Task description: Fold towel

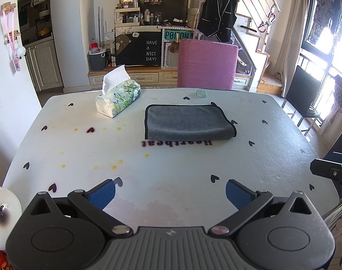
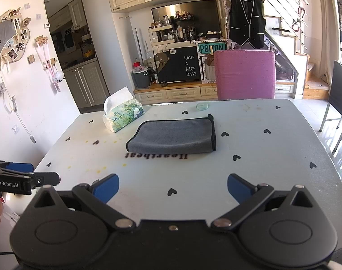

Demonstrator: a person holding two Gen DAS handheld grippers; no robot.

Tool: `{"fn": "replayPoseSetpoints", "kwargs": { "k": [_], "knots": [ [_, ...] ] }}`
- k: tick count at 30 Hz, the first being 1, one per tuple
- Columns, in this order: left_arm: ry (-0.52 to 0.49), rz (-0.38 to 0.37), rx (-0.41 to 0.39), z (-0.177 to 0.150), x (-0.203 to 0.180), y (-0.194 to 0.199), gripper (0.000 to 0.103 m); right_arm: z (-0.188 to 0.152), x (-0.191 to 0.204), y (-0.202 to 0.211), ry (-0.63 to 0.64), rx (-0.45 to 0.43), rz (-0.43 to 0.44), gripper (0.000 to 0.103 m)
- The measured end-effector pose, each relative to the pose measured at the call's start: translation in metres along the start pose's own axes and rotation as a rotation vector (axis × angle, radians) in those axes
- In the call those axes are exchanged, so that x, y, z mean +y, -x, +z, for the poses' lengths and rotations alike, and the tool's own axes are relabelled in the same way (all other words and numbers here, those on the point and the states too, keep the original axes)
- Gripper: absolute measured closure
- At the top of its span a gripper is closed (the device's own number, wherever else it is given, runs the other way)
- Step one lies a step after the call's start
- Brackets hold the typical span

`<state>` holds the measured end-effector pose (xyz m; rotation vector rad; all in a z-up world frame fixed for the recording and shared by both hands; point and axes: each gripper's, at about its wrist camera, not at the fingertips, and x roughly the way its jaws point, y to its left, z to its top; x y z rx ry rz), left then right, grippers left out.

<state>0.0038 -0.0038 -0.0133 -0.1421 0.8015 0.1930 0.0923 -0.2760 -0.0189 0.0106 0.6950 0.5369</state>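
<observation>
Table (image 1: 58,148) bears folded towel (image 1: 189,122); both jaws gape empty; right view alone shows photo wall (image 2: 9,38).

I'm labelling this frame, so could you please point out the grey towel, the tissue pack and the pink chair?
grey towel (image 1: 189,121): left wrist view, centre of its top layer.
tissue pack (image 1: 120,100): left wrist view, printed side.
pink chair (image 2: 245,74): right wrist view, middle of its backrest.
</observation>
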Motion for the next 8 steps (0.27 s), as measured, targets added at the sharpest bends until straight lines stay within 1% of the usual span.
{"fn": "replayPoseSetpoints", "kwargs": {
  "k": [8],
  "knots": [
    [0.000,0.000,0.000,-0.0001,0.0000,0.0000,0.000,-0.0002,-0.0004,0.0000,0.000,0.000,0.000,0.001]
  ]
}}
